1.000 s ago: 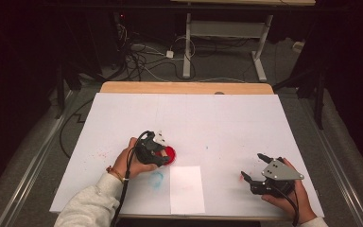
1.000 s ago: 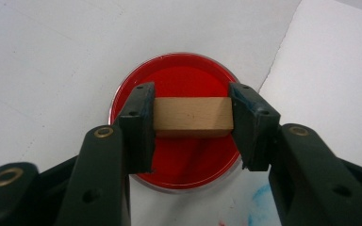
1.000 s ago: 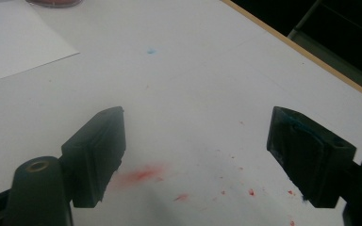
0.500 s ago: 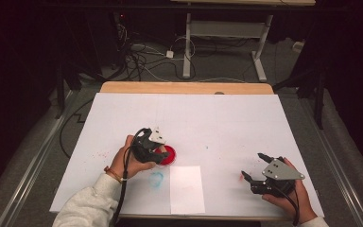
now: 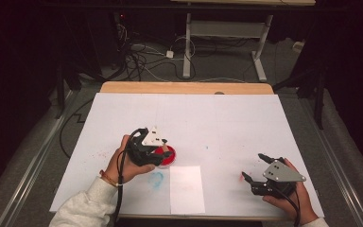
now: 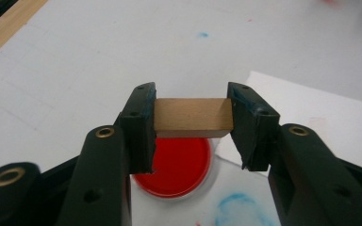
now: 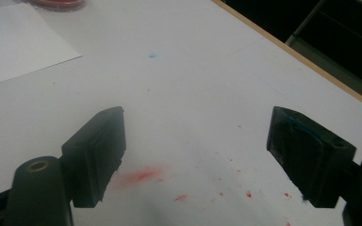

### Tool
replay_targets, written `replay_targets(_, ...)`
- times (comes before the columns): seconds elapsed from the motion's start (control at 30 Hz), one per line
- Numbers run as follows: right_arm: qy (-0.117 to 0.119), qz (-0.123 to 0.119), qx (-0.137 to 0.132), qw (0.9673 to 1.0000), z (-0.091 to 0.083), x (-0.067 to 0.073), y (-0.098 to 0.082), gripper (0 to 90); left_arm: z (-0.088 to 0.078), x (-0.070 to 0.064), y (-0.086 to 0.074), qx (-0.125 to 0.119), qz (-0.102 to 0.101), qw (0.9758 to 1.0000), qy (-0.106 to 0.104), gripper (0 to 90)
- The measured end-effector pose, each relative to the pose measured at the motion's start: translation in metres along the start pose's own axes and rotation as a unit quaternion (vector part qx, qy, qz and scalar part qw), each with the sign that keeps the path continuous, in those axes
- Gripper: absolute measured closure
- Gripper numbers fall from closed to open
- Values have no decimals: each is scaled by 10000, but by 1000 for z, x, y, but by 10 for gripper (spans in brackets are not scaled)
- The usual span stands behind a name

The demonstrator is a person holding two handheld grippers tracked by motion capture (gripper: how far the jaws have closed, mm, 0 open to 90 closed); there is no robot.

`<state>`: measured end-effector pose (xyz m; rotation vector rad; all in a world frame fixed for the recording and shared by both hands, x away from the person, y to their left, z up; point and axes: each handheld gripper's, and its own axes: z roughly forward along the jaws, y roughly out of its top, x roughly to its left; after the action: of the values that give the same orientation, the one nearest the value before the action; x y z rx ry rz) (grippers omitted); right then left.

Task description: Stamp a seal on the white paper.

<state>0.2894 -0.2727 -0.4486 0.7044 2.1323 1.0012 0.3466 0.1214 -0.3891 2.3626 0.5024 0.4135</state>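
My left gripper is shut on a small wooden block, held level between its two pads. It hangs just above a round red ink pad on the white table cover. In the high view that left gripper sits left of centre, over the red ink pad. A white sheet of paper lies right beside the pad, toward the front edge. My right gripper rests low at the front right, open, with nothing between its fingers.
A blue ink smudge marks the cover just left of the paper. Red ink smears and specks lie under the right gripper. The wooden table edge runs along the far side, with cables and a desk frame beyond.
My left gripper has risen off the red ink pad with the block still in it and drifted slightly. The right gripper has stayed where it was.
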Motion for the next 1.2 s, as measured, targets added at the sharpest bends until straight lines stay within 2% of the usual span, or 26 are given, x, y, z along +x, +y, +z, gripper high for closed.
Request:
replay_targets(0.23,-6,5,1,10000,0,0,0,207,1,-15,7,15,270,9995,-132,539)
replay_targets(0.53,10,8,3,10000,0,0,0,207,-1,-30,8,-10,401,9989,-232,539)
replay_targets(0.73,16,-4,2,10000,0,1,0,208,6,-46,8,147,622,9975,-315,539)
replay_targets(0.87,17,-16,-3,10000,0,1,0,208,13,-55,6,221,702,9962,-471,539)
replay_targets(0.97,17,-21,12,10000,0,1,0,208,18,-65,5,306,792,9944,-630,539)
replay_targets(1.2,47,-51,42,10000,1,2,-1,208,36,-84,3,550,1036,9884,-969,538)
